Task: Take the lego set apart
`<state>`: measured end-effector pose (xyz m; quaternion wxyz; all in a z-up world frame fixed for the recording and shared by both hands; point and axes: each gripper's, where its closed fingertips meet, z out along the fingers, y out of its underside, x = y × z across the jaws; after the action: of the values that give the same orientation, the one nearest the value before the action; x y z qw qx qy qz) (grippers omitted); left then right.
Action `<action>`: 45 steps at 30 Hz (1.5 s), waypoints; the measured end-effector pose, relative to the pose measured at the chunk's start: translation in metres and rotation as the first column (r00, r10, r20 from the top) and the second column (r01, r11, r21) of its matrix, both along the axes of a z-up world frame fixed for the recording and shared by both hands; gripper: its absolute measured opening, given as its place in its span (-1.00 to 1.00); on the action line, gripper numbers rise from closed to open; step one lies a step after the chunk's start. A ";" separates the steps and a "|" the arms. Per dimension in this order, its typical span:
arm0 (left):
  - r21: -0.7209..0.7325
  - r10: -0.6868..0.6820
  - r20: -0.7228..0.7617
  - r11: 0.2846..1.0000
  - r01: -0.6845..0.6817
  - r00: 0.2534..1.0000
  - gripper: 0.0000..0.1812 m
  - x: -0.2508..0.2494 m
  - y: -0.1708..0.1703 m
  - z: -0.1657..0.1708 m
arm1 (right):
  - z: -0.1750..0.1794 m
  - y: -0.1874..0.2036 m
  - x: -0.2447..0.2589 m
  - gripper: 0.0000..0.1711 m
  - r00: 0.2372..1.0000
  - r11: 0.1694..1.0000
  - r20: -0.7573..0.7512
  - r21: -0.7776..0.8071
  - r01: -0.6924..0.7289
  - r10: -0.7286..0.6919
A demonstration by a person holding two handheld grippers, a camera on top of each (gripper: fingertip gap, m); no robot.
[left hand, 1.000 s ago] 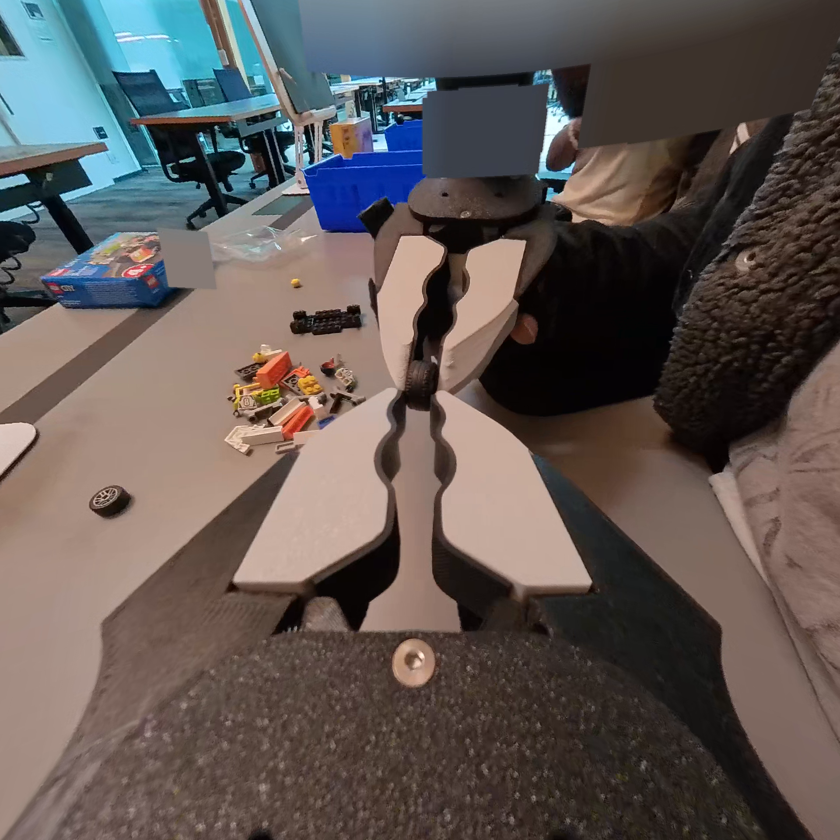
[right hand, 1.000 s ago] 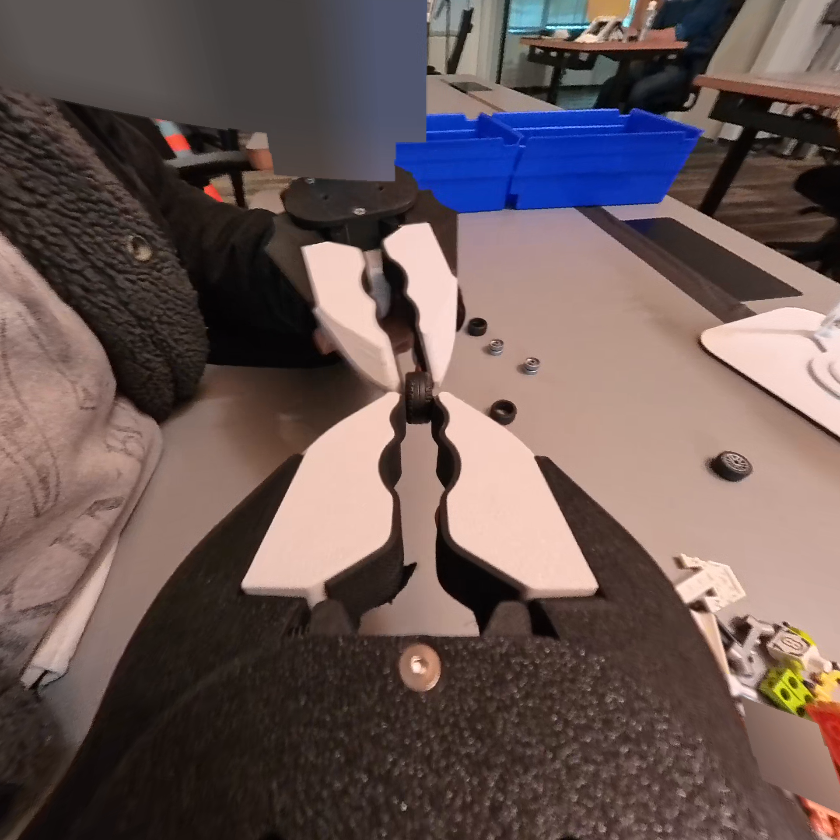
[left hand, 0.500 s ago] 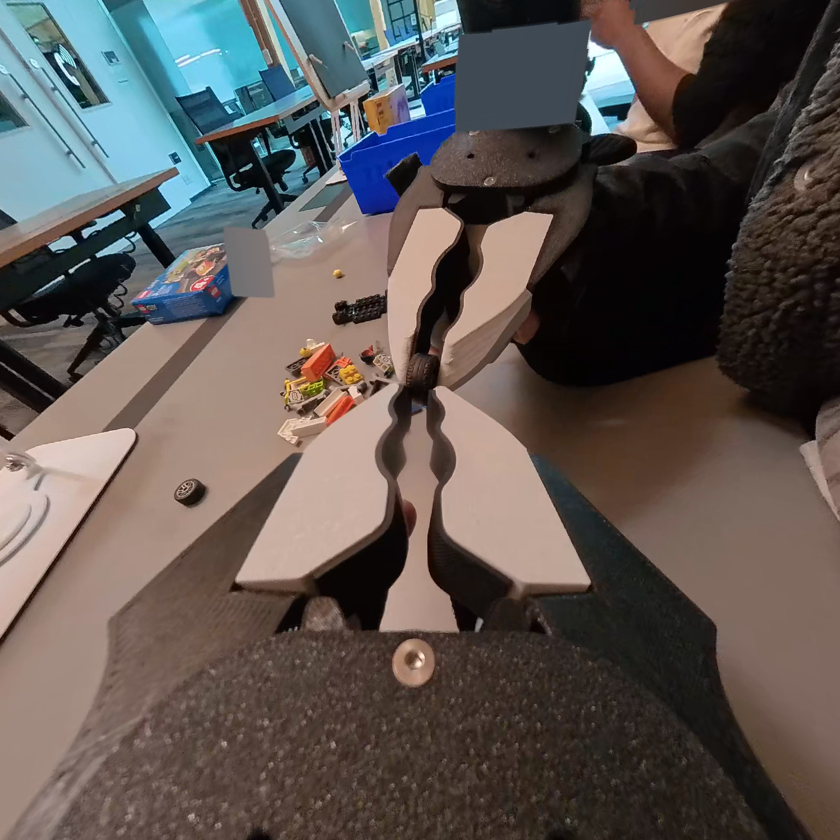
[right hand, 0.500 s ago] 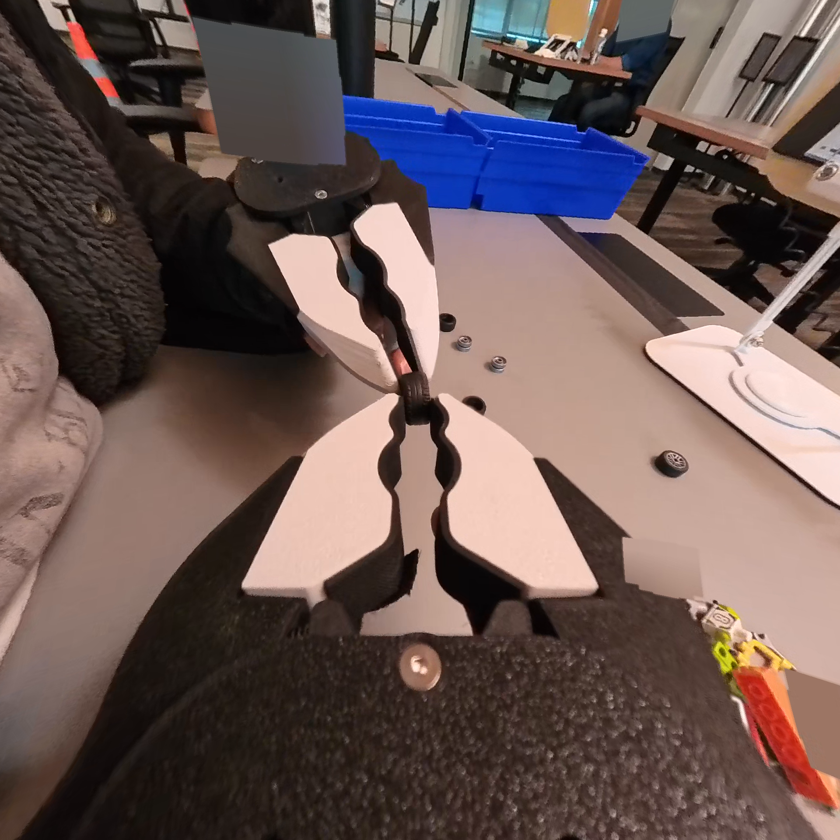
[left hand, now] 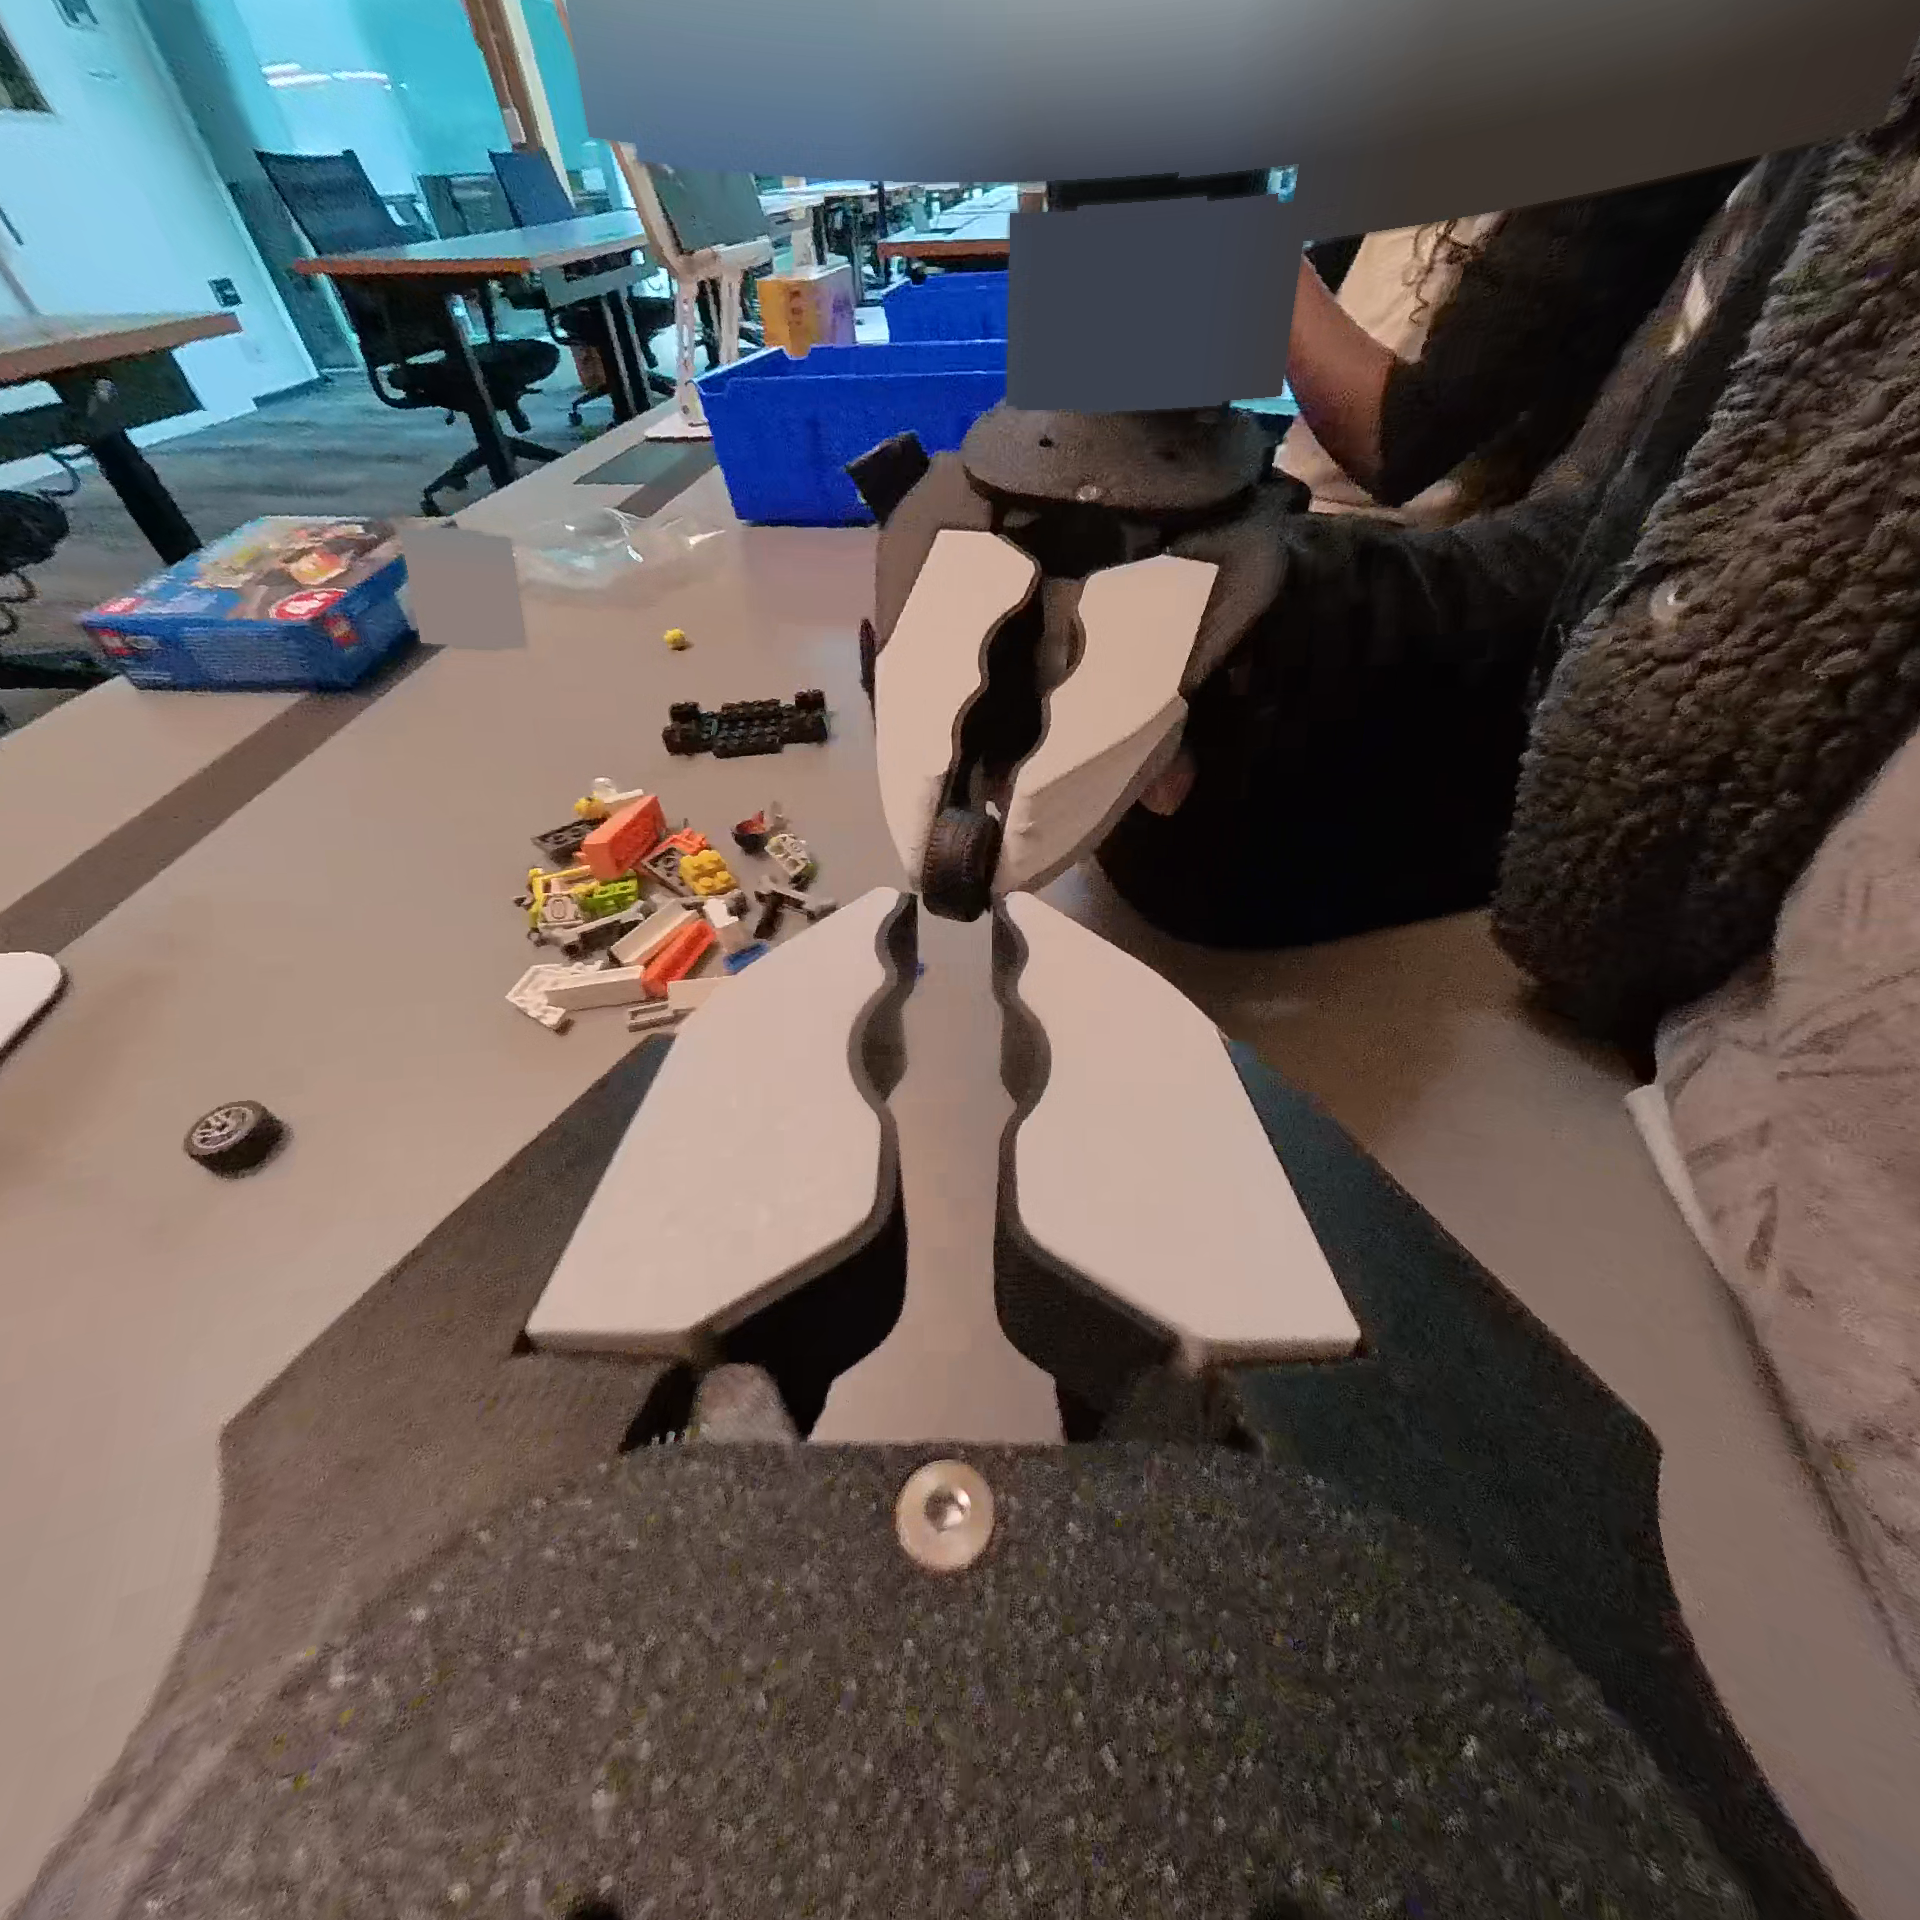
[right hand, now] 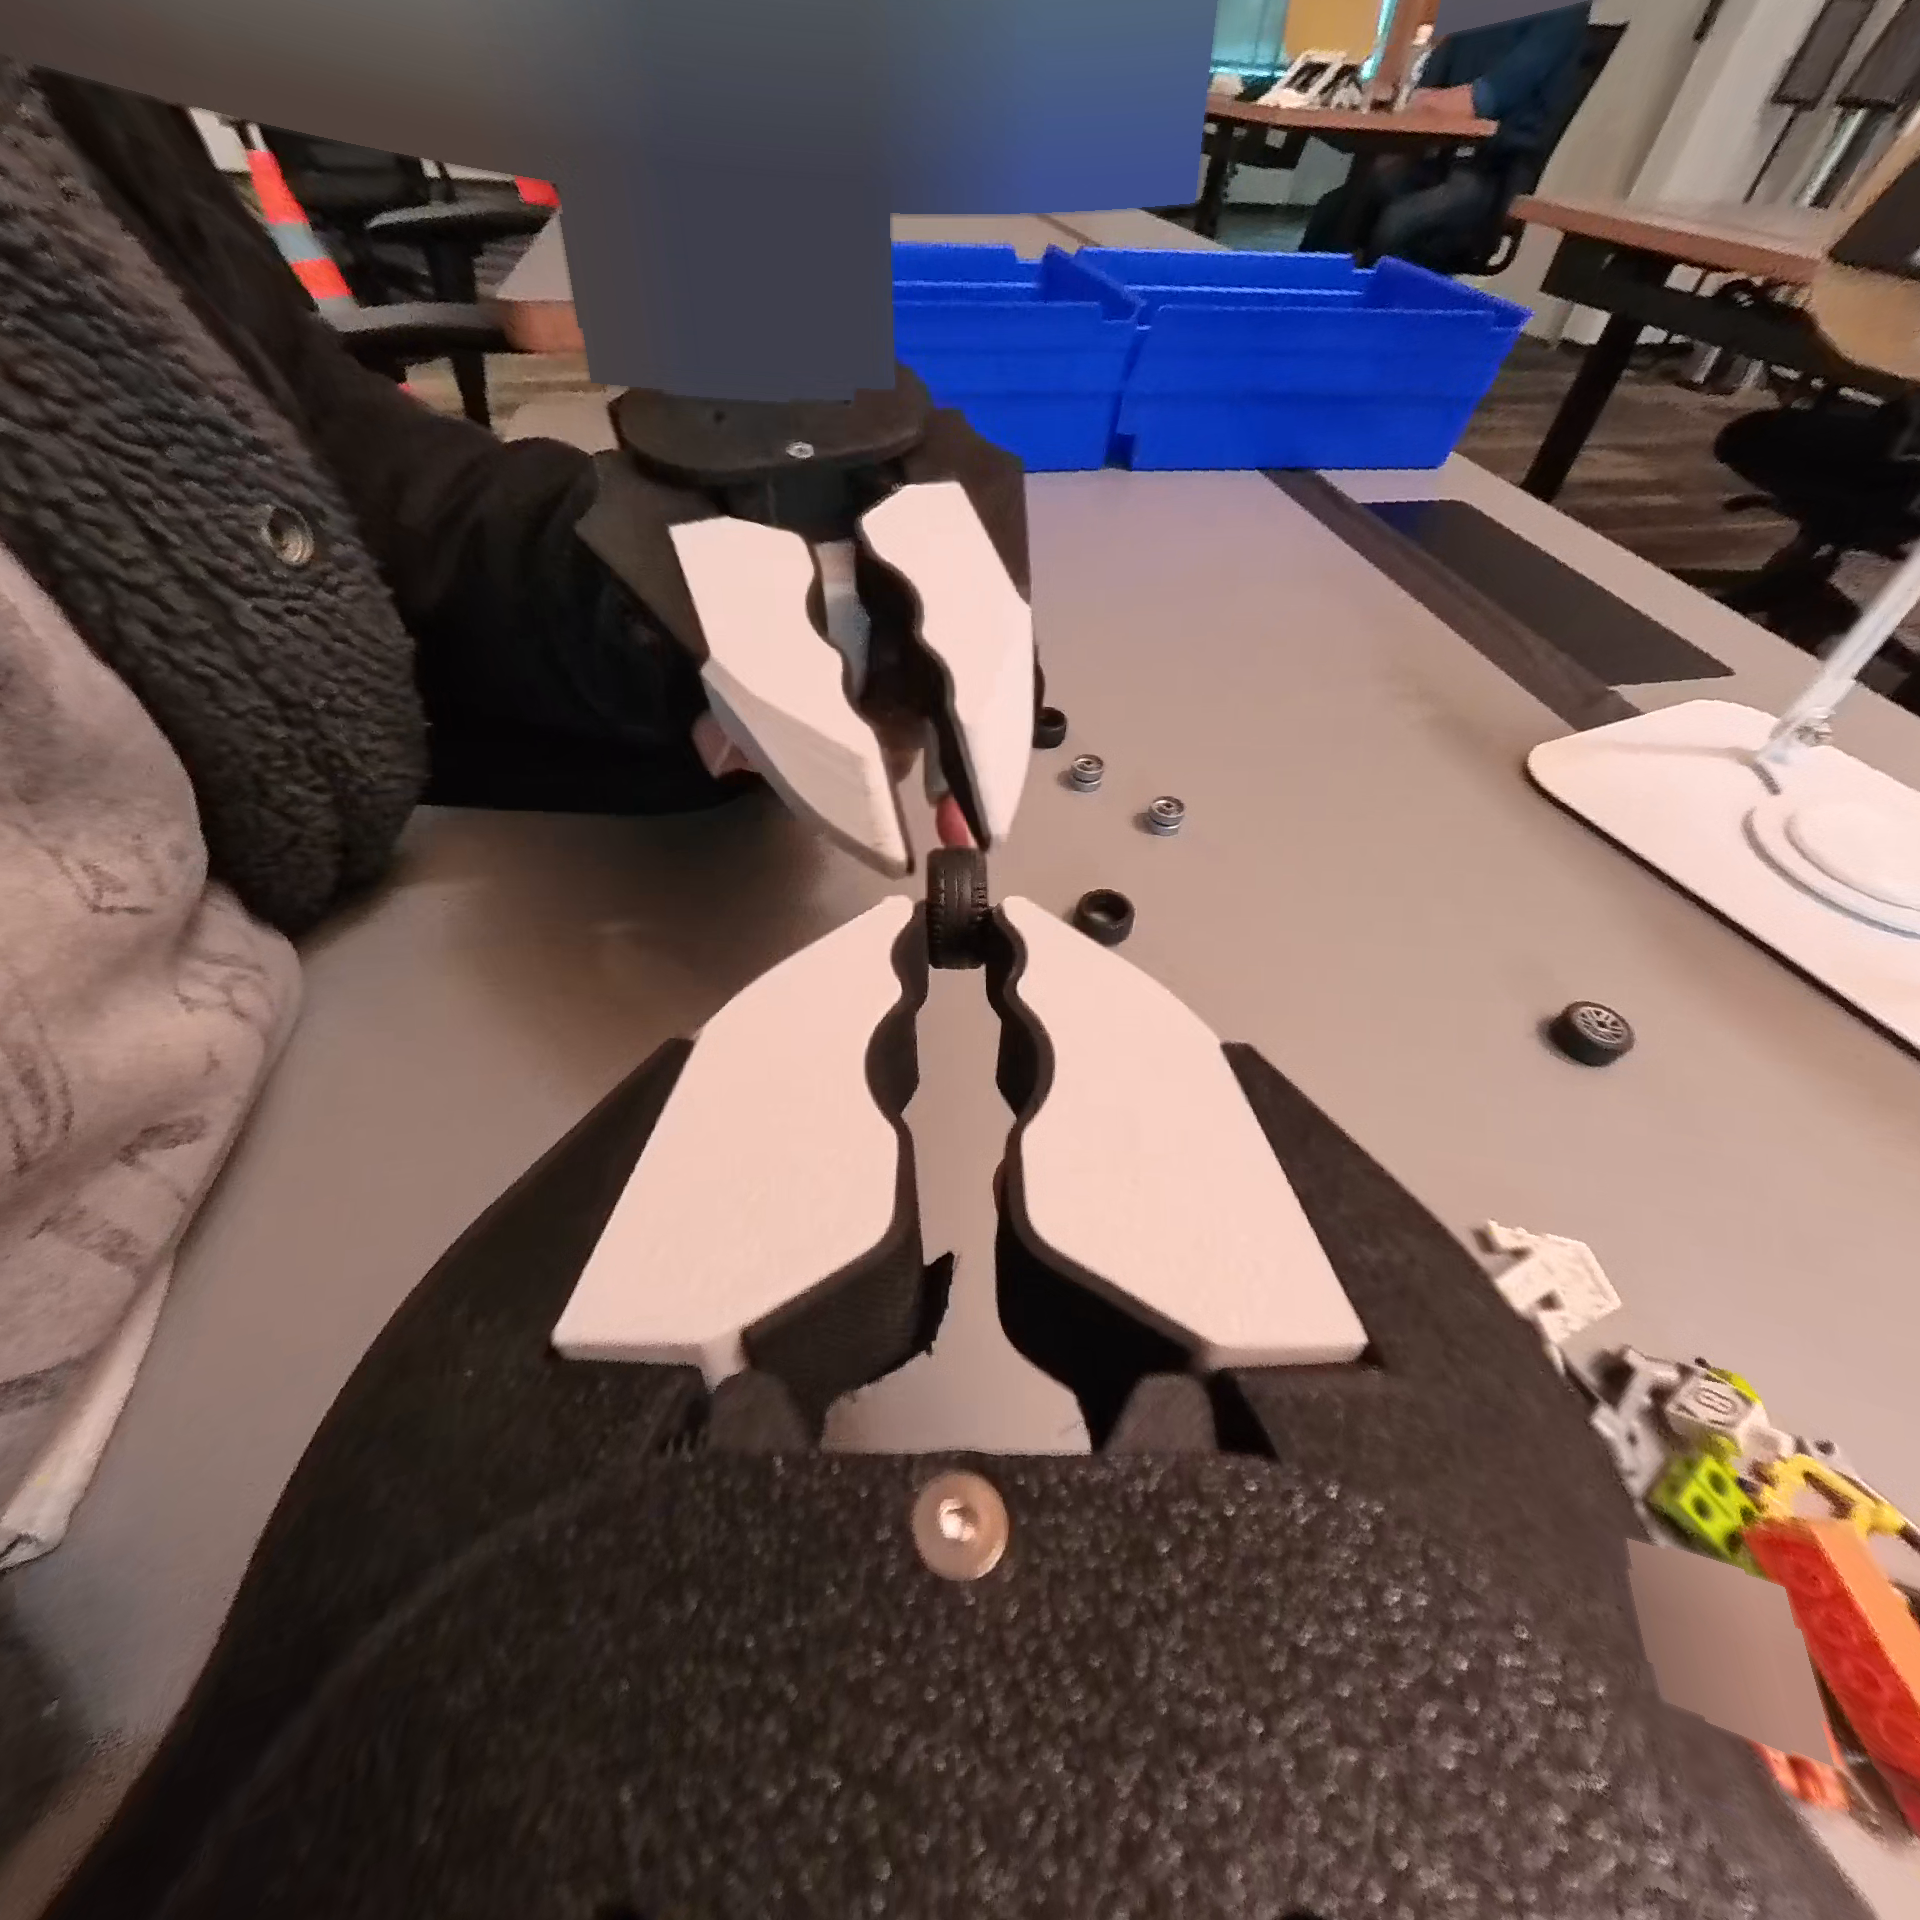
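We hold a small black wheel (right hand: 956,920), ribbed rubber tyre on a hub, at the centre of both views: the right tool (right hand: 958,925) pinches it between its white wavy-edged fingertips, while the left tool (left hand: 951,904) stands slightly parted with its tips just beside the wheel, gripping nothing. We judge the two tools meet nose to nose so one can steady the tyre while the other pulls the rim free. On the smooth grey table (left hand: 312,1039), a heap of loose coloured bricks (left hand: 655,914) lies left of centre in the left view, and another whole wheel (left hand: 235,1136) sits at the left edge.
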<state>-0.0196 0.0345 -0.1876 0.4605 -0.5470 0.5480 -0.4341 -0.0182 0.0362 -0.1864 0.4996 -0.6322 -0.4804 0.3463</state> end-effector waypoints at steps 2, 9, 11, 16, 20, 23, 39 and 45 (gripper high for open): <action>-0.001 -0.021 -0.012 1.000 0.021 1.000 -0.86 0.002 -0.005 -0.003 | 0.001 -0.004 -0.002 -0.89 1.000 1.000 -0.008 0.001 -0.025 0.025; 0.071 -0.025 -0.060 0.997 0.029 0.998 -0.89 -0.001 -0.009 -0.007 | -0.001 -0.011 -0.005 -0.88 0.998 0.998 0.009 0.005 -0.064 0.064; 0.102 -0.007 -0.085 0.995 0.016 0.996 -0.90 -0.002 -0.009 -0.010 | -0.004 -0.010 -0.005 -0.89 0.998 0.998 0.023 -0.004 -0.060 0.060; 0.108 -0.140 -0.083 0.983 0.149 0.987 -1.00 0.002 -0.037 -0.011 | -0.011 -0.007 -0.004 -0.89 0.998 0.999 0.052 -0.029 -0.029 0.031; 0.246 -0.120 -0.187 0.955 0.165 0.975 -0.99 0.018 -0.048 -0.027 | -0.016 -0.010 -0.014 -0.89 0.997 0.999 0.059 -0.010 -0.041 0.042; 0.084 -0.058 -0.042 0.995 0.062 0.997 -1.00 -0.001 -0.015 0.001 | -0.009 0.007 0.007 -0.89 0.999 0.998 0.018 -0.032 0.045 -0.044; 0.017 -0.056 -0.038 0.998 0.056 0.998 -0.88 0.004 -0.012 -0.006 | -0.007 -0.012 -0.005 -0.88 0.996 0.994 0.039 0.068 -0.081 0.078; 0.066 -0.053 -0.071 0.996 0.058 0.996 -0.89 0.003 -0.013 -0.009 | -0.010 -0.012 -0.006 -0.88 0.994 0.987 0.072 0.135 -0.087 0.078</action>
<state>-0.0163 0.0218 -0.1969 0.4476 -0.5303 0.5929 -0.4086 -0.0240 0.0240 -0.1962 0.5109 -0.5868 -0.5456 0.3113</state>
